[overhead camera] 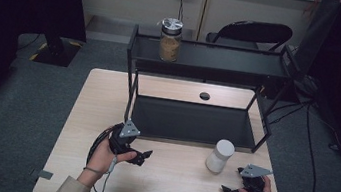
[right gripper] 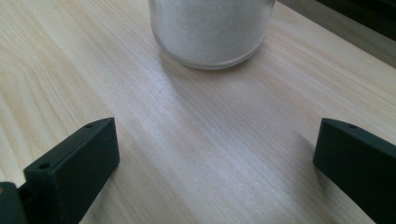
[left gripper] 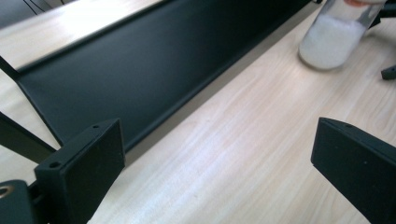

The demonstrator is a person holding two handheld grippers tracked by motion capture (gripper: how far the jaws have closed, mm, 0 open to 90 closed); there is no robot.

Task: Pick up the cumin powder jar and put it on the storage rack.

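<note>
— Fingers on the right gripper are gaping apart, empty, facing the white jar just ahead on the surface.

— And the left gripper?

— Also spread wide, idling beside the rack, probably leaving room.

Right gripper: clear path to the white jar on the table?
Probably yes. The right gripper has its jaws wide apart and faces the white jar, which stands upright on the table with only bare wood between. The shelf rack sits behind it.
</note>
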